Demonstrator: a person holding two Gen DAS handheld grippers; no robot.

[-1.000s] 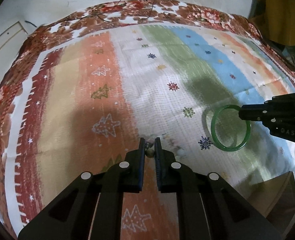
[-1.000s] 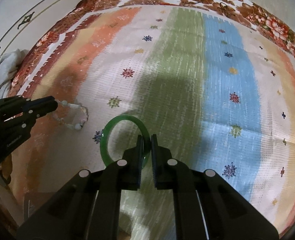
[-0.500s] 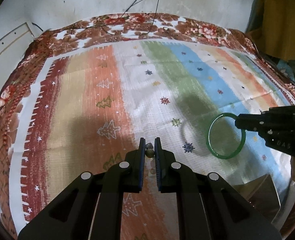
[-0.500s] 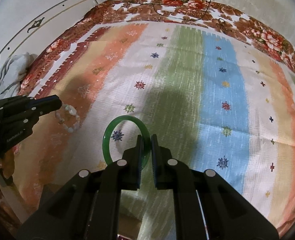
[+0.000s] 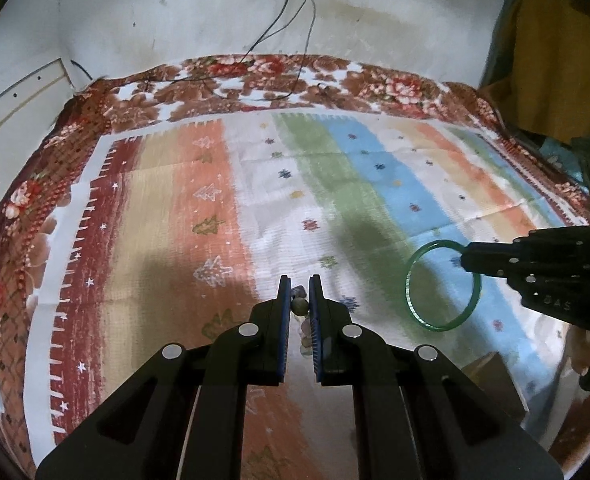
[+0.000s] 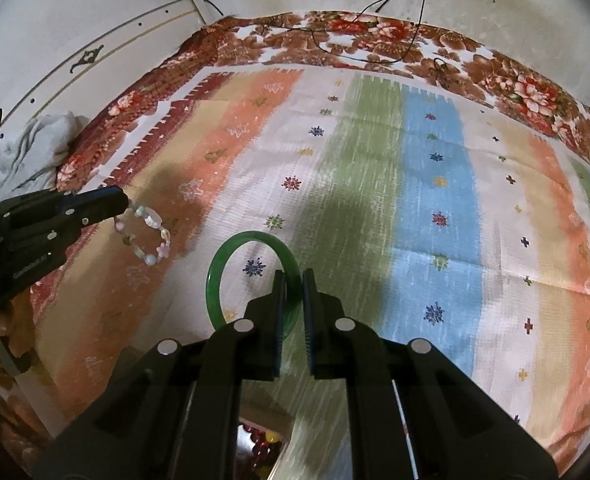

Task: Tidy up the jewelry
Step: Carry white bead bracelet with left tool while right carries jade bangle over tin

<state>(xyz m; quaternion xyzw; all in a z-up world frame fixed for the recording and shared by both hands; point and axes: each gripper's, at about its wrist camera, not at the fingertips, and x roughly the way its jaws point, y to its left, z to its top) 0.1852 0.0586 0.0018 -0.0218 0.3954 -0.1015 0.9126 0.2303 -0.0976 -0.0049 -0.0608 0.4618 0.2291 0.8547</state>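
Observation:
My left gripper (image 5: 299, 286) is shut on a pale beaded bracelet (image 5: 299, 307) and holds it above the striped cloth (image 5: 215, 200); the beads hang between the fingers. From the right wrist view the bracelet (image 6: 147, 232) dangles from the left gripper (image 6: 121, 202) at far left. My right gripper (image 6: 293, 280) is shut on a green bangle (image 6: 231, 264), held upright above the cloth. It also shows in the left wrist view (image 5: 441, 286), pinched by the right gripper (image 5: 467, 258) at right.
A box (image 6: 259, 444) holding coloured beads sits below the right gripper at the cloth's near edge; its corner shows in the left wrist view (image 5: 495, 384). Cables (image 5: 287, 40) run down the back wall. A grey rag (image 6: 35, 148) lies at the left.
Both grippers have risen and pulled back from the cloth, lifting the beaded bracelet and the green bangle off it. More of the wall and the box now show.

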